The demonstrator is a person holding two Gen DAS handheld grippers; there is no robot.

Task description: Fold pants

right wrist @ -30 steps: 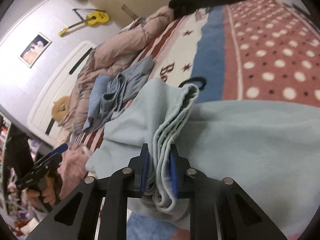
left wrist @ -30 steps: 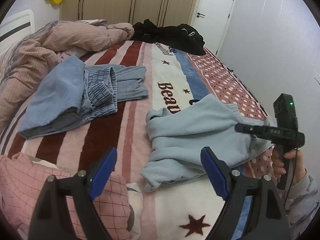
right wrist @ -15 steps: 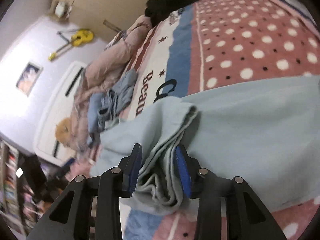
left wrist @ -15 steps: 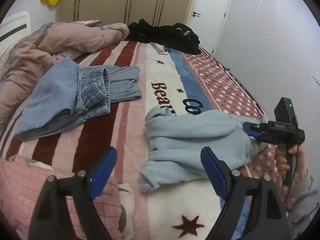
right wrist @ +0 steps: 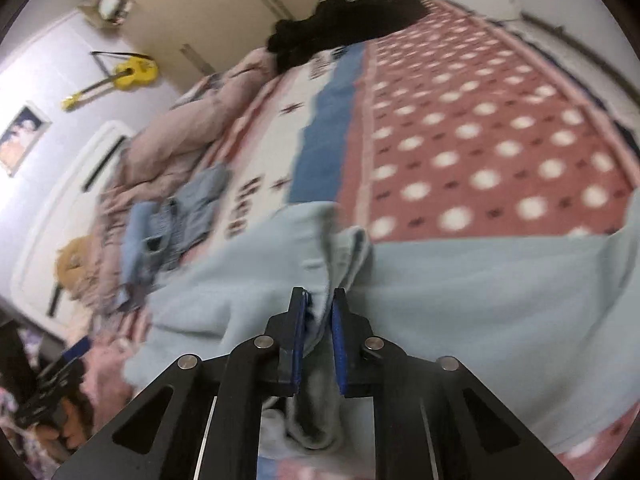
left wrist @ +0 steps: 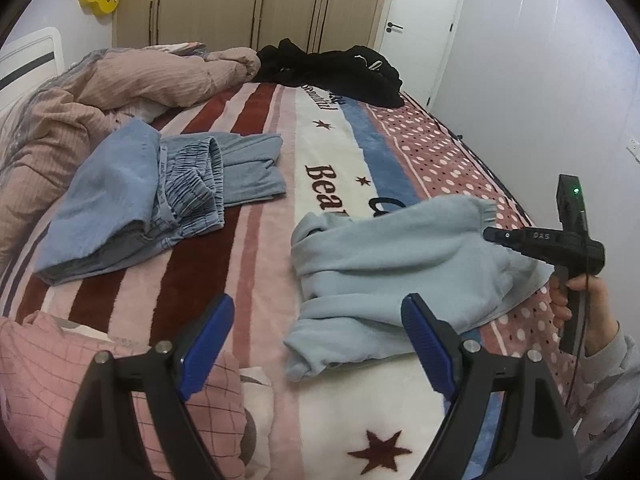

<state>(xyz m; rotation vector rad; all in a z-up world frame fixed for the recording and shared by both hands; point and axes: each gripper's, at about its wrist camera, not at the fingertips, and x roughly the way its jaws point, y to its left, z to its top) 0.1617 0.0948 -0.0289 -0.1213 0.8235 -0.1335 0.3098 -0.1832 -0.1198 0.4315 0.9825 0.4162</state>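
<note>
**Right hand-held gripper pinching the pale pants near the bed's right edge**

Left wrist view: the pale blue fleece pants [left wrist: 404, 268] are lying crumpled on the striped, star-printed plush blanket [left wrist: 256, 240] covering the bed, toward its right edge and near end. The left hand-held gripper [left wrist: 316, 344] is hovering above the bed's near end with its blue-padded fingers spread wide, holding nothing. The right hand-held gripper [left wrist: 496, 236] is reaching over the pants from the right edge. A bundle of blue-grey denim clothing [left wrist: 160, 196] is lying well apart, toward the left edge.

Right wrist view: though blurred, the right hand-held gripper [right wrist: 320, 322] is showing its pads closed on a bunched fold of the pants [right wrist: 480, 300].

The fabric is looking soft, thick and light, so it will probably sag and slide unless taken at firmer places: the waistband or a cuffed hem. No containers are showing.
</note>
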